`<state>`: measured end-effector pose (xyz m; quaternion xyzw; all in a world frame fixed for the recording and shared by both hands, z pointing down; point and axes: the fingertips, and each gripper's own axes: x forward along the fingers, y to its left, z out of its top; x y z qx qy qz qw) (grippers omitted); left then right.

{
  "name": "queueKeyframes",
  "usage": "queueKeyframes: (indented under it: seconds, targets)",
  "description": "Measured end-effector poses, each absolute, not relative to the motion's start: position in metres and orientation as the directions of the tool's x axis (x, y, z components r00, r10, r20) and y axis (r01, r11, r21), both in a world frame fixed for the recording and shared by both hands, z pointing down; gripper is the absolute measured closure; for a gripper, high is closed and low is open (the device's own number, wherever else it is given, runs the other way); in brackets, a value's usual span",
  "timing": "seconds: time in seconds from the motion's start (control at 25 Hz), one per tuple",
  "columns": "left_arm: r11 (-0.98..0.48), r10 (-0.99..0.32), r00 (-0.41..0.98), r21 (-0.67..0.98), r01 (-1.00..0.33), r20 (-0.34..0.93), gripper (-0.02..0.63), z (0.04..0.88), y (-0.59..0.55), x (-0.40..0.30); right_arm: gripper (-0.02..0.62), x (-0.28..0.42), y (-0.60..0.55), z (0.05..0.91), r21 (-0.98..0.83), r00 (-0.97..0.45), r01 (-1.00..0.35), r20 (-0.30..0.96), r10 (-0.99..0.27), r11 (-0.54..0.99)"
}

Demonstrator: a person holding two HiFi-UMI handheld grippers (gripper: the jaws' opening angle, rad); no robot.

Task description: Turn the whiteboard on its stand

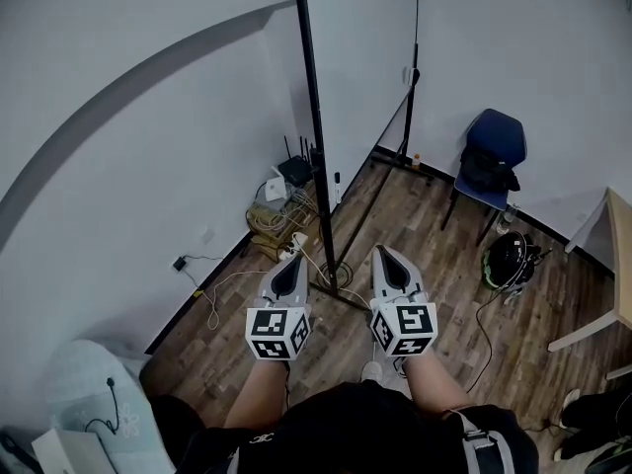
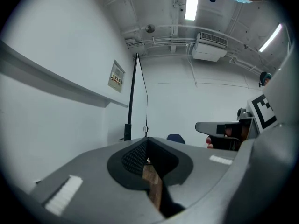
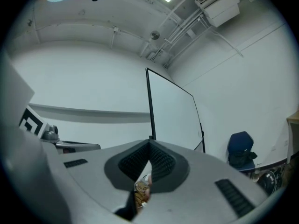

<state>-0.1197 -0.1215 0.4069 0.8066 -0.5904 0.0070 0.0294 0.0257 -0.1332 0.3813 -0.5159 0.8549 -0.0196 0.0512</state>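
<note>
Left gripper [image 1: 290,265], right gripper [image 1: 384,256] — fingers pressed together, empty; whiteboard [image 1: 363,72] edge just ahead, open floor [image 1: 439,265] rt.

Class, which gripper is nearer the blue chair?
Right. The right gripper sits on the same side of the whiteboard stand as the chair; the left gripper is on its other side.

My head camera is looking steeply down, close above my left gripper [image 1: 289,265] and right gripper [image 1: 387,257]. Each gripper camera is riding low and looking level along its own jaws. All three are sharing the tall black-framed white whiteboard [image 3: 173,111] and the blue padded chair [image 1: 494,151].
</note>
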Motion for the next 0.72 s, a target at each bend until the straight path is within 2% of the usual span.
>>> queueKeyframes:
  seconds: [0.4, 0.72]
  targets:
    - [-0.165, -0.977, 0.175, 0.088, -0.982, 0.121, 0.598, 0.432, -0.213, -0.107, 0.603, 0.047, -0.220, 0.398, -0.065, -0.537, -0.842, 0.013, -0.843, 0.536]
    - [-0.186, -0.969, 0.195, 0.068, -0.980, 0.155, 0.598, 0.447, -0.263, -0.117, 0.603, 0.035, -0.257, 0.401, -0.056, -0.527, -0.849, 0.030, -0.849, 0.525]
